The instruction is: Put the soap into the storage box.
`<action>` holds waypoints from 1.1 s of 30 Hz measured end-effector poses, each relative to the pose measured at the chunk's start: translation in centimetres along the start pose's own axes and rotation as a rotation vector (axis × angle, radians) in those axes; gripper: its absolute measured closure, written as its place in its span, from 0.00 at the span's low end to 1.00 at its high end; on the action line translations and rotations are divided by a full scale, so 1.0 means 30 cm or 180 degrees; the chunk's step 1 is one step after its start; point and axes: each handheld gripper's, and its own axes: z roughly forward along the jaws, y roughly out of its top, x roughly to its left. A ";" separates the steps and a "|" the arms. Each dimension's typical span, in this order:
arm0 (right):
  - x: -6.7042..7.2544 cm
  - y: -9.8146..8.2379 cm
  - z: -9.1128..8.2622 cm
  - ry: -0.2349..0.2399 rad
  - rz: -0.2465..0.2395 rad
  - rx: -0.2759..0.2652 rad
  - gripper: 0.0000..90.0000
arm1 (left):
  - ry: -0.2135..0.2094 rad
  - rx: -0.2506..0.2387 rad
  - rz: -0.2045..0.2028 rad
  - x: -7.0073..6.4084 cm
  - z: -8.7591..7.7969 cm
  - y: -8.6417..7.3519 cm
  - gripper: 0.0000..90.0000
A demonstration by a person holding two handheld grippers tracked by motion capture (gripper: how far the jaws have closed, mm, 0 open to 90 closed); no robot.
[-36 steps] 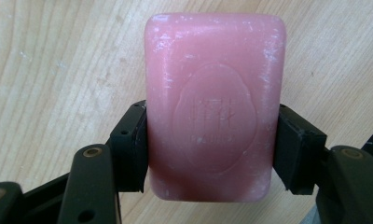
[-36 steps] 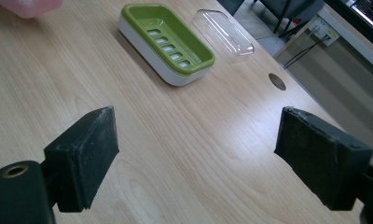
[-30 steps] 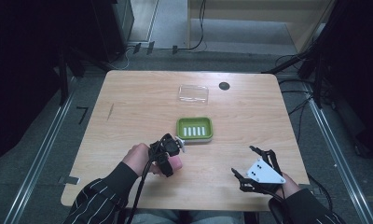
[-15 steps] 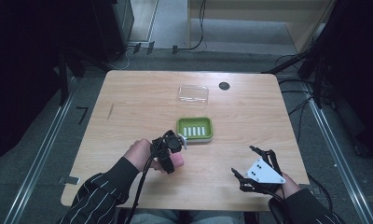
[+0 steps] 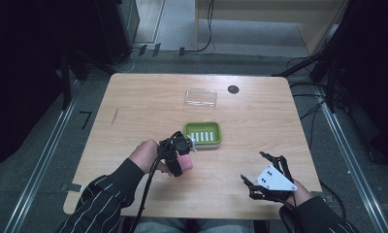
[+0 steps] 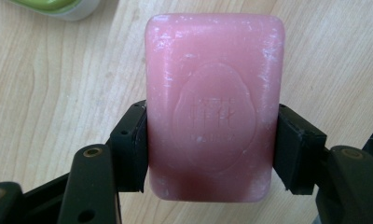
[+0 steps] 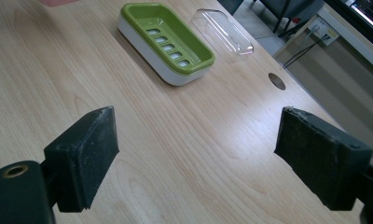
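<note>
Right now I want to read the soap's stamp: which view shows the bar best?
The left gripper view: the pink soap bar faces the camera, embossed stamp visible, clamped in the left claw. The high view shows a small pink patch; the right gripper view shows a pink sliver.

Pink embossed soap bar point(image 6: 215, 107) clamped, seemingly just above table.

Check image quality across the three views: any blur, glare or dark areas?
High view: table evenly lit, surroundings near black, slightly soft. Left gripper view: pink soap sharp, embossing readable, mild sheen, near jaw parts blurred. Right gripper view: green soap dish and clear lid crisp, pads softer, faint glare on wood.
</note>
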 end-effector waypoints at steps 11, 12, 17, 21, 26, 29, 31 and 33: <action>0.000 0.000 0.000 0.0002 -0.0004 0.0001 0.15 | -0.0016 -0.0019 0.0081 0.013 -0.015 0.023 0.43; 0.000 0.000 0.000 0.0004 0.0004 0.0006 0.15 | -0.0016 -0.0019 0.0081 0.013 -0.015 0.023 0.43; 0.000 0.000 0.000 0.0001 -0.0005 0.0002 0.15 | -0.0011 -0.0055 0.0126 0.019 -0.026 0.035 0.43; 0.001 0.000 0.000 0.0006 0.0008 0.0012 0.15 | -0.0012 -0.0044 0.0124 0.023 -0.033 0.038 0.43; 0.001 0.000 0.000 0.0004 0.0008 0.0011 0.15 | 0.0004 -0.0084 0.0147 0.030 -0.041 0.042 0.43; 0.001 0.000 0.000 0.0008 0.0004 0.0011 0.15 | 0.0010 -0.0080 0.0168 0.034 -0.046 0.048 0.43; 0.001 0.000 0.000 0.0001 0.0004 0.0012 0.15 | 0.0007 -0.0081 0.0174 0.035 -0.050 0.052 0.43; 0.001 0.000 0.000 0.0003 0.0005 0.0015 0.15 | 0.0000 -0.0092 0.0172 0.036 -0.051 0.053 0.43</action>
